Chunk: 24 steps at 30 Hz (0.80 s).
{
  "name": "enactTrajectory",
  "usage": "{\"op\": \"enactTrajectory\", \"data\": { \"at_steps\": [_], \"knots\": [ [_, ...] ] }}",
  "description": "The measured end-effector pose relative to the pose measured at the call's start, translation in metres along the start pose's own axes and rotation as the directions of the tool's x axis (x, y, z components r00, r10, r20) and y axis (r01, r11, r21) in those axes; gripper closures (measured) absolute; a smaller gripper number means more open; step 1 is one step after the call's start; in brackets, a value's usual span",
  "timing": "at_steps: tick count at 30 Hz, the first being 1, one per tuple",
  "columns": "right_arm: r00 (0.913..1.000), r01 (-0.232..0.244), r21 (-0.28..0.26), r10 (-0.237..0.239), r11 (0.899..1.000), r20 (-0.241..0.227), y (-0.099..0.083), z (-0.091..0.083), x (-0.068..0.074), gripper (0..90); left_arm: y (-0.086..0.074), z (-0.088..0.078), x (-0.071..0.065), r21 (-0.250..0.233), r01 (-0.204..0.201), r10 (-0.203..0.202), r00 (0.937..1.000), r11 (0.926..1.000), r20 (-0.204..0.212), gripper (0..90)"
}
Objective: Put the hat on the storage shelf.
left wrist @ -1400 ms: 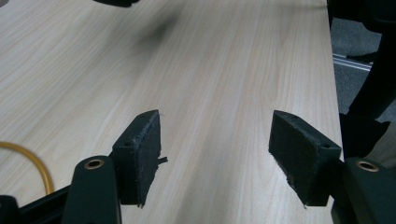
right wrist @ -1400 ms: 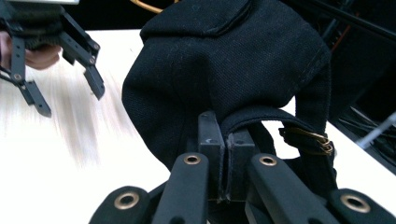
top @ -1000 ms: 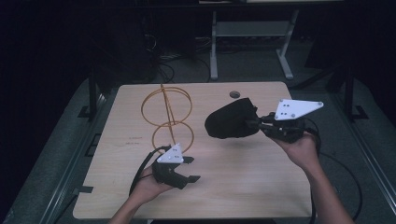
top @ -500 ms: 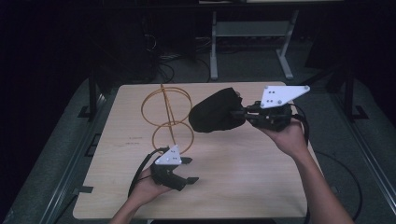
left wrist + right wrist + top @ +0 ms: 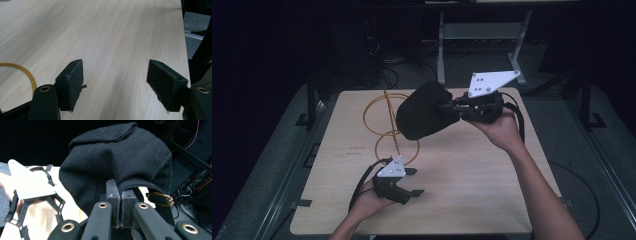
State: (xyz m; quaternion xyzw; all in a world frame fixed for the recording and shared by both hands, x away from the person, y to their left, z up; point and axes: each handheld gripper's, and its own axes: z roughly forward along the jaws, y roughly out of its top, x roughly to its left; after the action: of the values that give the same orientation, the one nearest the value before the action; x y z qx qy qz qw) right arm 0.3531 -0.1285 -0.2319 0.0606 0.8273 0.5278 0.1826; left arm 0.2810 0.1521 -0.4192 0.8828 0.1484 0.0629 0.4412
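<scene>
While the right gripper (image 5: pixel 452 107) has its jaws pinched tight on the edge of a black cap (image 5: pixel 424 110), holding it up over the yellow wire stand (image 5: pixel 384 125), the left gripper (image 5: pixel 409 182) sits low at the table's (image 5: pixel 472 200) near side, jaws spread with nothing between them.

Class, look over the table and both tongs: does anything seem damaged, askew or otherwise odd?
The left tongs stand open, and their black pads look frayed, with torn bits at the edges. Nothing else stands out.

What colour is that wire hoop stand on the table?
Yellow-orange; the thin wire hoop stand shows best in the high view.
</scene>
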Motion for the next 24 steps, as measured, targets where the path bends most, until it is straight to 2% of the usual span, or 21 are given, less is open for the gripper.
{"op": "enactTrajectory", "data": {
  "at_steps": [4, 8, 14, 16, 23, 24],
  "knots": [
    [1.0, 0.01, -0.013, -0.01, 1.0, -0.003, 0.012, 0.008, -0.005, 87.8, 0.0, 0.001, 0.001, 0.002, -0.003, 0.003, 1.0, 1.0, -0.001, 29.0],
    [0.9999, 0.007, -0.023, -0.007, 1.0, -0.012, 0.023, 0.016, -0.011, 87.8, 0.0, 0.002, 0.001, 0.001, -0.014, 0.014, 0.9999, 0.9999, -0.003, 29.0],
    [0.9995, -0.012, -0.027, 0.011, 1.0, -0.03, 0.037, 0.032, -0.021, 87.8, 0.0, 0.003, 0.002, 0.0, -0.009, 0.009, 1.0, 1.0, -0.002, 28.7],
    [0.9996, -0.004, -0.027, 0.003, 1.0, -0.028, 0.042, 0.038, -0.024, 87.8, 0.0, 0.003, 0.003, 0.002, -0.014, 0.014, 0.9999, 0.9999, 0.001, 28.2],
    [0.9987, -0.019, -0.006, 0.018, 1.0, -0.048, 0.054, 0.059, -0.028, 87.8, -0.001, 0.003, 0.004, -0.005, -0.004, 0.004, 1.0, 1.0, 0.001, 27.8],
    [0.9985, -0.023, 0.003, 0.023, 1.0, -0.05, 0.056, 0.067, -0.031, 87.8, -0.001, 0.003, 0.004, -0.004, -0.005, 0.005, 1.0, 1.0, 0.002, 27.7]
  ]
}}
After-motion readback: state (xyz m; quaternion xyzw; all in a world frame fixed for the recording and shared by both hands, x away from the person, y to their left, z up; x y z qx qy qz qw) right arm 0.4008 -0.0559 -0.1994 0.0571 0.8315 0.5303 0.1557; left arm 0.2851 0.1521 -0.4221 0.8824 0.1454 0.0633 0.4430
